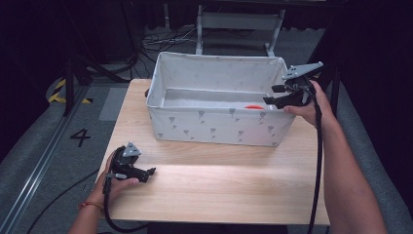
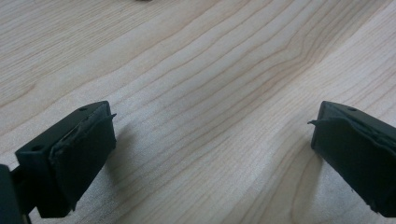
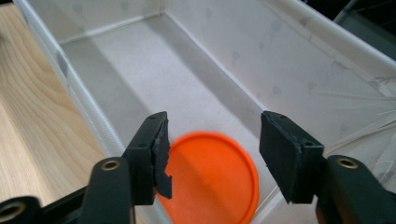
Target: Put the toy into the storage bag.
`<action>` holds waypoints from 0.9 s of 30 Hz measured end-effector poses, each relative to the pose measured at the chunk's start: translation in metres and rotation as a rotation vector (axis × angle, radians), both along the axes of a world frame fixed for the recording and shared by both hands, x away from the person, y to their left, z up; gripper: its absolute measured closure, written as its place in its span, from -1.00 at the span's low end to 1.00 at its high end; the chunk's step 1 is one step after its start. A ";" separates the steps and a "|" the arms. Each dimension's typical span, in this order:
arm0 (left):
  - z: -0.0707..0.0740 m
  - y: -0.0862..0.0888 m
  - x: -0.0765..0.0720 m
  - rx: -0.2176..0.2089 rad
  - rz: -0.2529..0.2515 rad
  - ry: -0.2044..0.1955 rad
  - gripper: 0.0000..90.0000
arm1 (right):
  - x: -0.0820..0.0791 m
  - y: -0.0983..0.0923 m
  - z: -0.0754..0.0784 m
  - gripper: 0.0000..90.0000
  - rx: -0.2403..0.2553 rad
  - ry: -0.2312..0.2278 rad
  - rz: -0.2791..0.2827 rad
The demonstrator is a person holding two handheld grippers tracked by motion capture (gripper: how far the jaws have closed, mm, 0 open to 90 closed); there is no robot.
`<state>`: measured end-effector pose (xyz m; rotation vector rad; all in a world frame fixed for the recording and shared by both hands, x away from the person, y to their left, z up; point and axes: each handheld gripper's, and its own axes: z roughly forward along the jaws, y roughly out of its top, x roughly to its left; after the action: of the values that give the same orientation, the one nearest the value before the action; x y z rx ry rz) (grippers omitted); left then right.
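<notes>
A white fabric box (image 1: pixel 219 127) with a grey print stands at the back of the wooden table (image 1: pixel 219 190). An orange round disc (image 3: pixel 210 182) lies flat on the box floor near its right end, and a sliver of the disc (image 1: pixel 253 107) shows over the front wall in the high view. My right gripper (image 1: pixel 271 95) hangs over the box's right rim, pointing left. In the right gripper view, the right gripper (image 3: pixel 212 135) is open above the disc, with nothing between the jaws. My left gripper (image 1: pixel 152 171) rests on the table at the front left. It (image 2: pixel 212 135) is open over bare wood (image 2: pixel 210 70).
The box wall (image 3: pixel 280 56) rises close beside the right gripper. Left of the table, the grey floor carries a painted number 4 (image 1: pixel 80 137) and yellow-black tape (image 1: pixel 58 92). Cables (image 1: pixel 160 41) and a metal frame (image 1: pixel 238 22) lie behind the box.
</notes>
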<state>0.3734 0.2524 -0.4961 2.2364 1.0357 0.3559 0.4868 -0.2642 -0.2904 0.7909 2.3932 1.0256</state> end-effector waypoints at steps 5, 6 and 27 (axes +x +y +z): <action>0.000 0.000 0.000 0.000 0.000 0.000 -1.00 | -0.019 -0.006 0.001 -0.20 0.045 -0.045 -0.027; 0.000 0.000 0.000 0.000 0.000 0.000 -1.00 | -0.023 -0.007 0.001 -0.21 0.054 -0.054 -0.033; 0.000 0.000 0.000 0.002 0.005 0.001 -1.00 | -0.084 -0.032 0.004 -0.35 0.013 -0.162 -0.083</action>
<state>0.3730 0.2522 -0.4959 2.2368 1.0420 0.3582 0.4023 -0.2963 -0.2866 0.7740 2.2009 1.0317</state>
